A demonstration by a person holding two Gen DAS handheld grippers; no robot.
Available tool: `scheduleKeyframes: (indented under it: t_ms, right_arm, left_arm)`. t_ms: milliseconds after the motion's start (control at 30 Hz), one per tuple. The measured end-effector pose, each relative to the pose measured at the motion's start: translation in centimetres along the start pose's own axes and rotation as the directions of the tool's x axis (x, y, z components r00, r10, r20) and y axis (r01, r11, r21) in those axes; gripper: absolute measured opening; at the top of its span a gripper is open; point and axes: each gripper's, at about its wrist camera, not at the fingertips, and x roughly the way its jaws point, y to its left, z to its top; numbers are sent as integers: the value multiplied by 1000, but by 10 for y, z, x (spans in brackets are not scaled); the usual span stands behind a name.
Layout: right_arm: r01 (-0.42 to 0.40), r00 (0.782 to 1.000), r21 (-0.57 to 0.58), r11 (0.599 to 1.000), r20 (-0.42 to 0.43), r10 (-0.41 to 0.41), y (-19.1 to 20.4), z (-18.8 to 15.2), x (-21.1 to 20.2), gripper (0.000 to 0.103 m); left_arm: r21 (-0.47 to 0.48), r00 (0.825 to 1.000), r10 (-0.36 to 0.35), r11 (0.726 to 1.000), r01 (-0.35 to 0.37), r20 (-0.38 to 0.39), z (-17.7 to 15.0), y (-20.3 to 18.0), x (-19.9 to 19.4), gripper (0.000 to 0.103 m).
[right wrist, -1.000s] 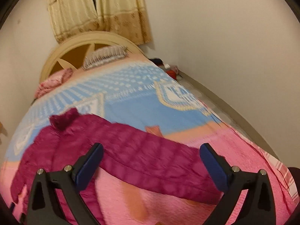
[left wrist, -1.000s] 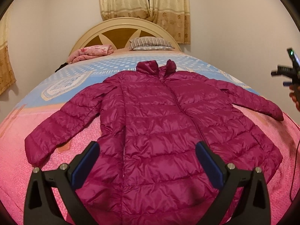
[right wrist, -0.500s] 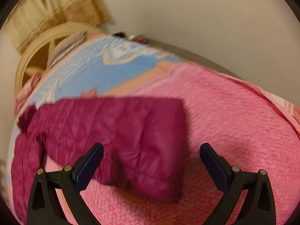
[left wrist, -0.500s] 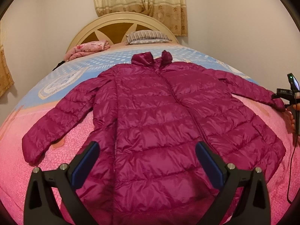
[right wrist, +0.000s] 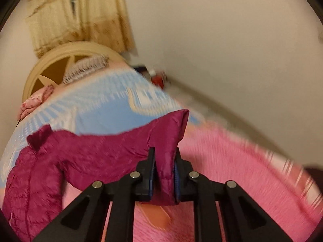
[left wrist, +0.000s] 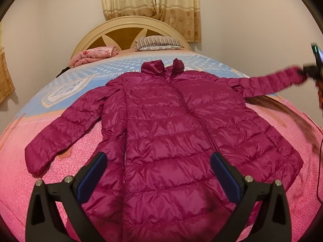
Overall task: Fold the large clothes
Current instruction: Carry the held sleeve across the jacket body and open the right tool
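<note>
Barely begun: your right tongs (right wrist: pixel 163 173) are closing on the magenta quilted puffer jacket (left wrist: pixel 181 141)'s raised sleeve cuff (right wrist: pixel 171 133), while your left tongs (left wrist: pixel 159 175) gape empty above the unfolded hem.

Motion blur is smearing the curtain (right wrist: pixel 76 18), pillow (right wrist: pixel 86 68) and small red items (right wrist: pixel 159 78) by the far wall; the right hand-held gripper (left wrist: pixel 311 71) is running off the frame's right edge.

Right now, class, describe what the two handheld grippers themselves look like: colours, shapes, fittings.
Both the left gripper and right gripper have matte black, triangular cut-out frames with round silver bolts. Flat dark blue pads line the jaws. A thin black cable hangs at the left view's edge.
</note>
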Motion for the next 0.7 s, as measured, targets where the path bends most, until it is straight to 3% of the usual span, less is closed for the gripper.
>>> scheduleKeyframes:
  t_ms: [167,300,500,600,700]
  right_arm:
    - [-53,984,-164,985,157,79,79,45,-58,13]
    - [-106,958,-317,943,221,182,158,52,-94,13]
    - [-148,917,-599,787,215,336,293,9,-131,12]
    - [-177,903,-680,712,175,392,348,-23,-134,11]
    - [-236,892,-711,663,112,438,385,-47,-125,11]
  left_arm:
    - [-24,1000,1,1000,-1,10,-1,11,-4,103]
    - [-48,1000,11,999,-10,15,-1,23,-5,103]
    - [-90,999,29,996,-28,18,-3,43,-4,103]
    - [-104,999,38,994,-36,16,-5,52,-3,103]
    - [-111,999,50,993,-48,13,-7,60,-1,103]
